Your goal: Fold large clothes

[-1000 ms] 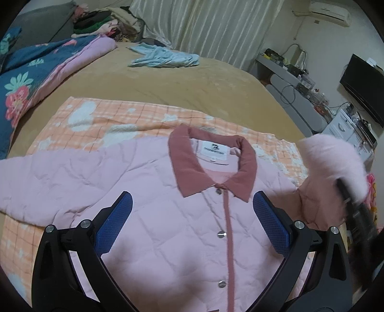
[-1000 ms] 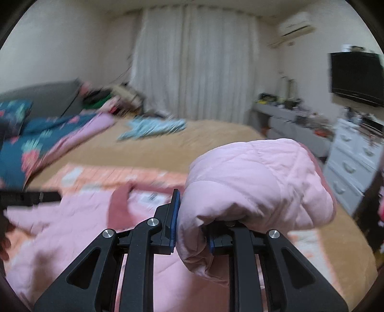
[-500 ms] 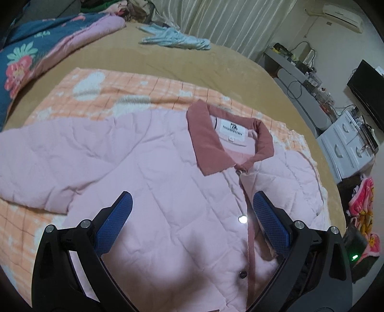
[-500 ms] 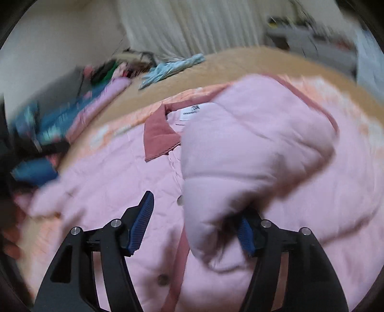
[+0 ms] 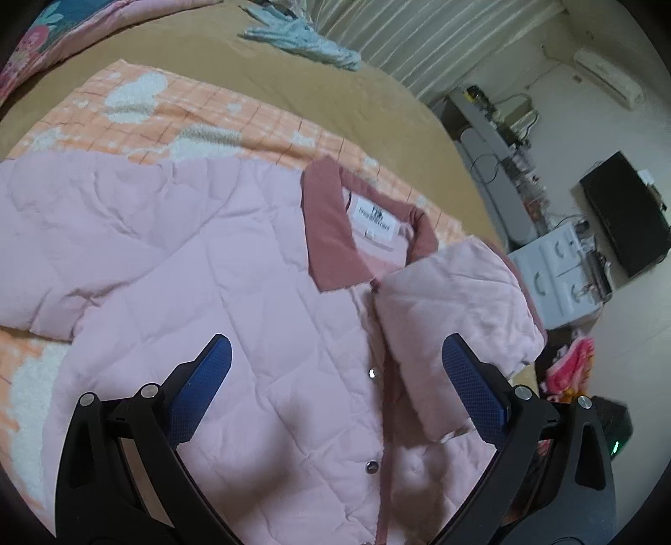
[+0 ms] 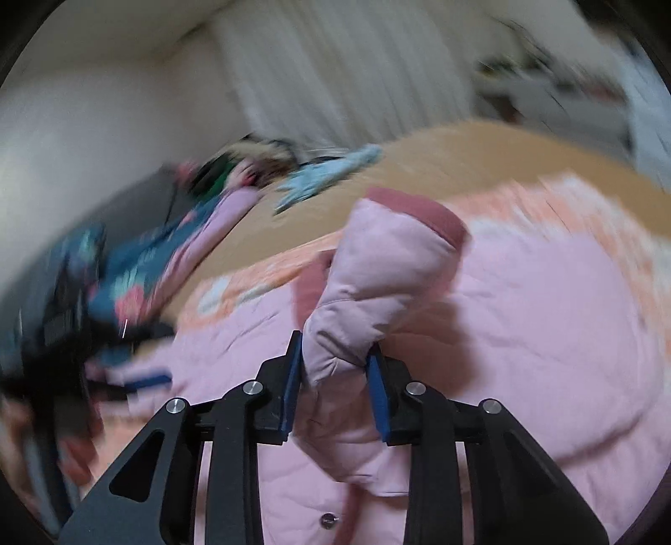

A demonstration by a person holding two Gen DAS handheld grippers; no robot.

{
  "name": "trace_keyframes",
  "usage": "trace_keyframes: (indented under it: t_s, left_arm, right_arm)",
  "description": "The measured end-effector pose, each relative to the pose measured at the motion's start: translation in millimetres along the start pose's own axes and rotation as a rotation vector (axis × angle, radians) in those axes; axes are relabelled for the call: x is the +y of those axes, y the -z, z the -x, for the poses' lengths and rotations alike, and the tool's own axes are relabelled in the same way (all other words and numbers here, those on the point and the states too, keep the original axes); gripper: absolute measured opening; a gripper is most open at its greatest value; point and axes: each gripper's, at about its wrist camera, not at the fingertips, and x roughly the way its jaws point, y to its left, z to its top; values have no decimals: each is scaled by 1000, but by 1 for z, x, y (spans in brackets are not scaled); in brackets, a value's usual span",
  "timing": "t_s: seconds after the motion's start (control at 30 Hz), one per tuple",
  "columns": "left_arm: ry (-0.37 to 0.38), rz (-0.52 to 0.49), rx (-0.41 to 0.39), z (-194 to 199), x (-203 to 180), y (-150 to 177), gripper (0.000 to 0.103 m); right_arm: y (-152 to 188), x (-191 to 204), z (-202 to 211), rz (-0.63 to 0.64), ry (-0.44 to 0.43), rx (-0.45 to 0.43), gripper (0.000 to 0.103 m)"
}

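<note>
A pink quilted jacket (image 5: 209,272) with a dusty-red collar (image 5: 331,234) lies front-up on an orange checked blanket (image 5: 167,109) on the bed. Its right sleeve (image 5: 453,310) is folded inward over the chest. My left gripper (image 5: 335,377) hovers open over the button line with nothing between its pads. In the blurred right wrist view, my right gripper (image 6: 335,369) has the bunched sleeve (image 6: 390,268) between its blue pads. Its jaws are closing, and the fabric is pinched between them just above the jacket body (image 6: 545,314).
A light blue garment (image 5: 302,37) lies far back on the tan bedspread (image 5: 377,109). A floral quilt (image 5: 50,33) is heaped at the far left. White drawers (image 5: 557,276), a black screen (image 5: 625,209) and a cluttered desk stand right of the bed.
The right gripper carried the sleeve down and inward over the jacket front, opened briefly, then narrowed on the fabric again. The left gripper dipped and rolled, staying open.
</note>
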Motion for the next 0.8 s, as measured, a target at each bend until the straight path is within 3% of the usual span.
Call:
trace_keyframes:
  t_s: [0.13, 0.27, 0.33, 0.43, 0.57, 0.7, 0.77, 0.8]
  left_arm:
    - [54, 49, -28, 14, 11, -8, 94]
    - [93, 90, -23, 18, 23, -12, 94]
    - [122, 117, 1, 12, 30, -10, 94]
    - [154, 162, 56, -3, 42, -3, 94]
    - [113, 187, 113, -27, 58, 12, 94]
    - [92, 206, 139, -46, 66, 26, 92]
    - [74, 185, 137, -52, 62, 30, 80]
    - [57, 168, 139, -54, 59, 31, 58]
  right_arm:
    - [19, 55, -25, 229, 31, 85, 27]
    - [41, 86, -43, 337, 39, 146, 28]
    - [55, 98, -50, 379, 40, 191, 33]
    - [67, 103, -58, 377, -7, 238, 44]
    - [60, 86, -42, 274, -70, 243, 74]
    - [47, 53, -19, 230, -14, 219, 75]
    - [41, 33, -8, 209, 34, 204, 76]
    - [39, 23, -3, 200, 56, 194, 76]
